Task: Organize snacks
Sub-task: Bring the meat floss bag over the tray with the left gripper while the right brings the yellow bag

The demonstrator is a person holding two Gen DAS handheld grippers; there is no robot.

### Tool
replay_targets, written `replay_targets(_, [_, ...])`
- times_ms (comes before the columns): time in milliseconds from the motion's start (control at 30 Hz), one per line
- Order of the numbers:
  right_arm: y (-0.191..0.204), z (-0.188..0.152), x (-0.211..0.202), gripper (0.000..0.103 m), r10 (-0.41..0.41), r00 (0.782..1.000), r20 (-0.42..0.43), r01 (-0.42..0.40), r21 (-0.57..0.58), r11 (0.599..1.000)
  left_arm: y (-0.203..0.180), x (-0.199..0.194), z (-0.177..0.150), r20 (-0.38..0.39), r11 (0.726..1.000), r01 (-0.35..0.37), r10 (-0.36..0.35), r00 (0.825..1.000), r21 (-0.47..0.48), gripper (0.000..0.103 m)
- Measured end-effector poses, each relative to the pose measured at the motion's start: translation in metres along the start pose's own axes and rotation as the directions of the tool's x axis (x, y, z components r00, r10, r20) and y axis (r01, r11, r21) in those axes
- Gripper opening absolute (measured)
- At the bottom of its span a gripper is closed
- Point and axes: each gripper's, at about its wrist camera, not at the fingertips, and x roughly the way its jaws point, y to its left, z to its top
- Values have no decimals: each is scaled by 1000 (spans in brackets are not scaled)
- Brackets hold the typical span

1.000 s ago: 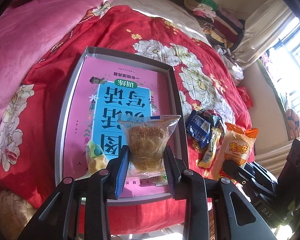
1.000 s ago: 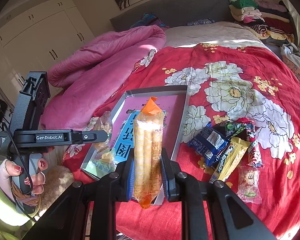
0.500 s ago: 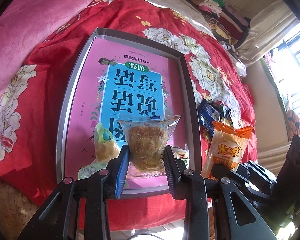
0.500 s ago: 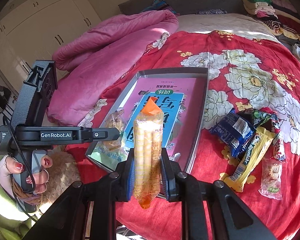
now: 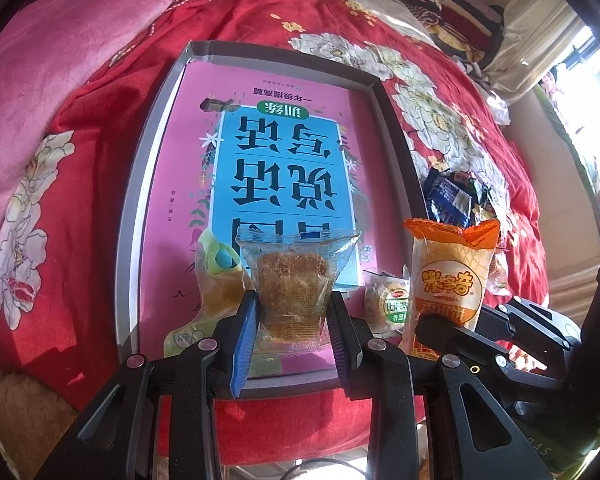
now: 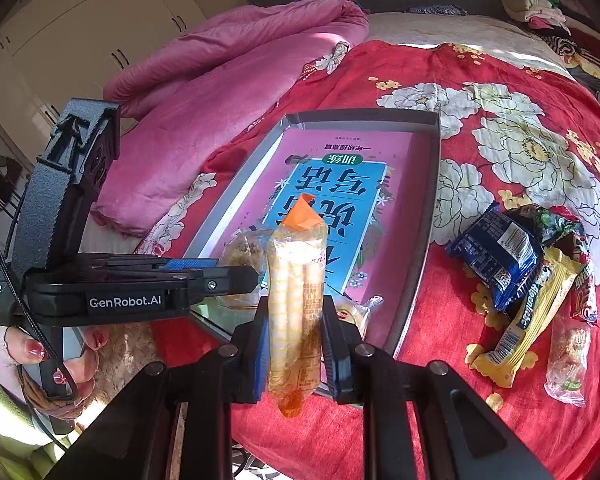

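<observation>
A home bedroom is shown by a bed (image 6: 480, 80) with a red floral cover, a pink quilt (image 6: 220, 64), white wardrobes (image 6: 100, 12) and folded clothes (image 6: 540, 4) at the far side.

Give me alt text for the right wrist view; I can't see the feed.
The right tongs are shut on an upright orange-topped pack of rice rolls, held over the near end of a grey tray on a red floral bedspread. At left, the left tongs hold a clear-wrapped cake; loose snacks lie right of the tray.

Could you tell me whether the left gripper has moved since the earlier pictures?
Yes. The left gripper has come closer to the grey rectangular tray, which fills more of its view.
</observation>
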Motion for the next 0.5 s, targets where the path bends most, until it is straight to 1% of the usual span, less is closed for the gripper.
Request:
replay_targets(100, [0,1,5,23,3,1000,-12,-3,-8,1000,2,2,0,-8,1000,2,-2,1000,-2,35])
replay_targets(300, [1,2,18,23,12,999,-40,-12,-17,1000,-2,4,-1,-12,1000,-18,19,1000,24,35])
replay_targets(500, [0,0,26,23,13,998,-56,-14,-15,1000,-1,7,-1,-22,1000,-22,22,1000,22,35])
